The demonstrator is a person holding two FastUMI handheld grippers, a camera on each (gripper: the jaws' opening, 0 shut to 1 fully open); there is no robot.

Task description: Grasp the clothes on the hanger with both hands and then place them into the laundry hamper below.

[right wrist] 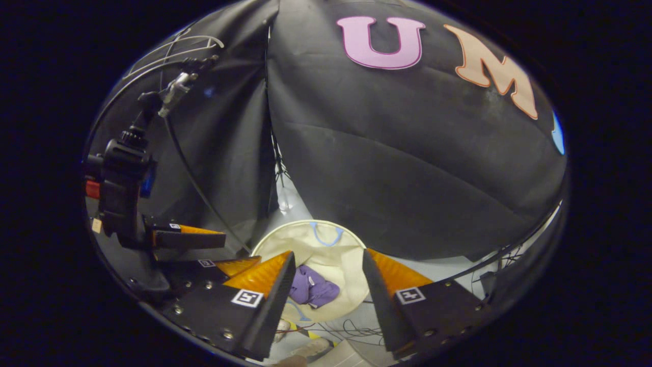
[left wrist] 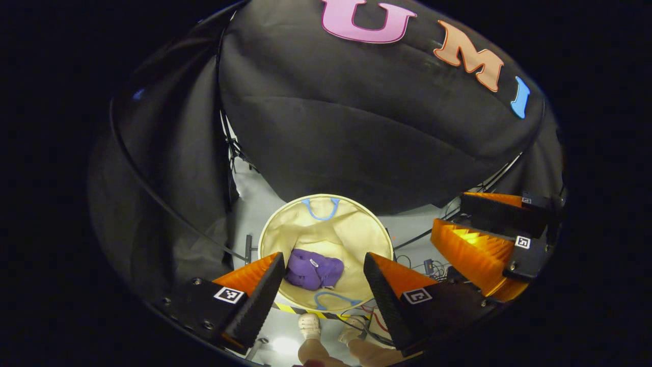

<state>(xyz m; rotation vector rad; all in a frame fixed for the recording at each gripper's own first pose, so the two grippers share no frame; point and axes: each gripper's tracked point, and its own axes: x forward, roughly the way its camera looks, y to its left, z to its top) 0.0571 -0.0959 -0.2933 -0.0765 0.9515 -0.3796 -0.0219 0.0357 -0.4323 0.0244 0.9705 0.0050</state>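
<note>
Lying in a purple heap, the clothes (left wrist: 313, 271) sit at the bottom of the hamper (left wrist: 356, 229) on the floor. Both the left gripper (left wrist: 324, 288) and the right gripper (right wrist: 328, 290) hang above it, fingers wide apart and holding nothing. I think they were spread so the clothes could drop in. The job looks done.

Both grippers hung above the hamper (left wrist: 326, 224), the left gripper (left wrist: 323, 285) and right gripper (right wrist: 328, 285) each spread wide, gripping nothing.
</note>
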